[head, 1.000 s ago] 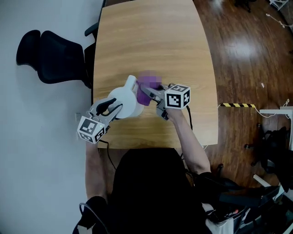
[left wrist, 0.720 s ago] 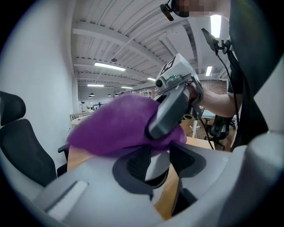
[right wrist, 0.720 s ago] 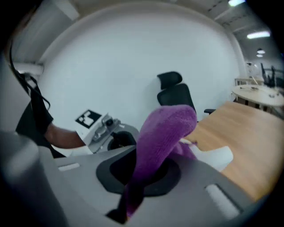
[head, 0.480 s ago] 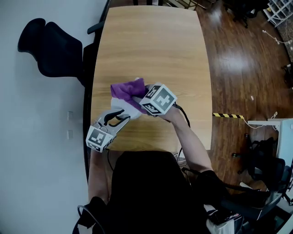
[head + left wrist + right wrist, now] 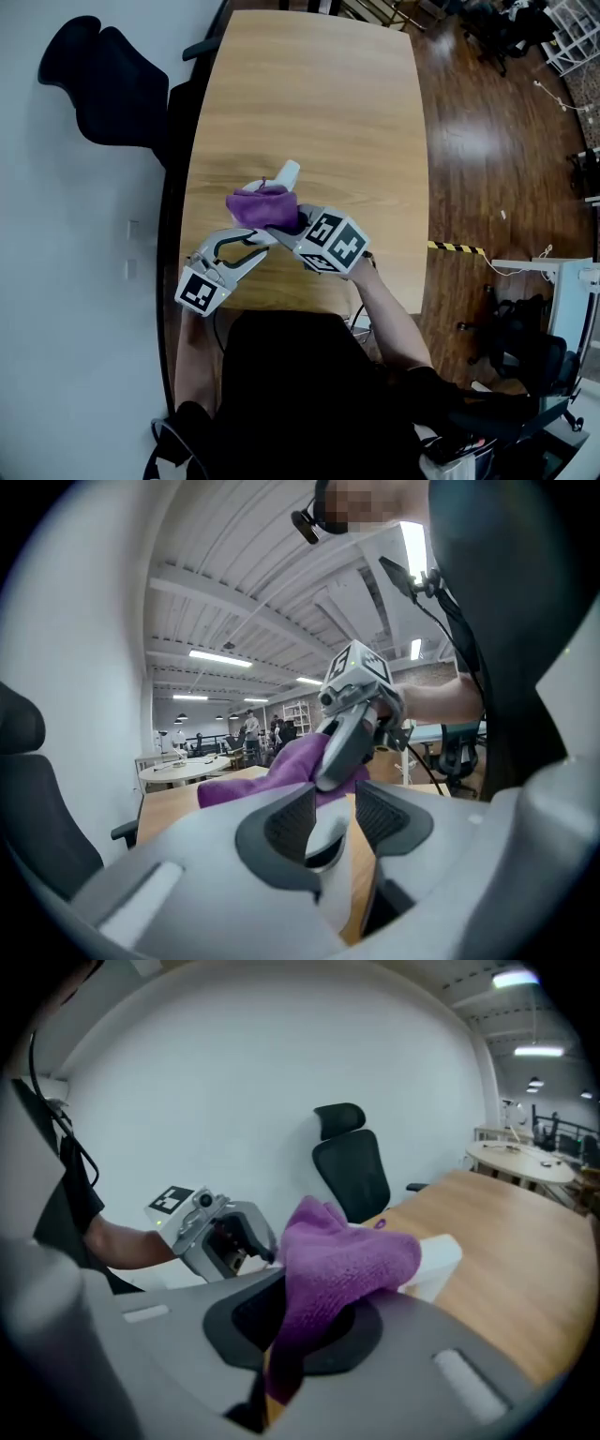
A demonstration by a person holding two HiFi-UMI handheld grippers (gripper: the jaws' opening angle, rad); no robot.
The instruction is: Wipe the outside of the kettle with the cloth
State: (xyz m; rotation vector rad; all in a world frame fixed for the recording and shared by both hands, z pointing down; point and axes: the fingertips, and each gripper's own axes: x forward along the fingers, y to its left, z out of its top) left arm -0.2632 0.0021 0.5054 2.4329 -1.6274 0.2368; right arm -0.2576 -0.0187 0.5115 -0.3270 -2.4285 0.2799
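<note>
Kettle (image 5: 284,175): white, by the table's (image 5: 309,94) near edge, left of centre; handle between the left gripper's (image 5: 251,246) jaws.
Left gripper: jaws just closing, pads on the handle.
Right gripper (image 5: 289,223): clamped on the purple cloth (image 5: 262,208), which is draped over the kettle's top.
Writing: purple mark (image 5: 380,1223) on the kettle, too small to read.

The head view is looking steeply down from above the person, taking in most of the worktop (image 5: 309,94), the chair (image 5: 94,84) at its left and the floor (image 5: 487,141) at its right. The left gripper view is riding low and close behind the left tongs (image 5: 333,819), facing along the worktop toward the right tongs (image 5: 330,766) and a distant hall. The right gripper view is sitting just behind its own tongs, facing the opposite way, toward the wall (image 5: 234,1082), the chair and the left tongs. All three views are sharing the cloth (image 5: 262,206) and the kettle (image 5: 286,173).
</note>
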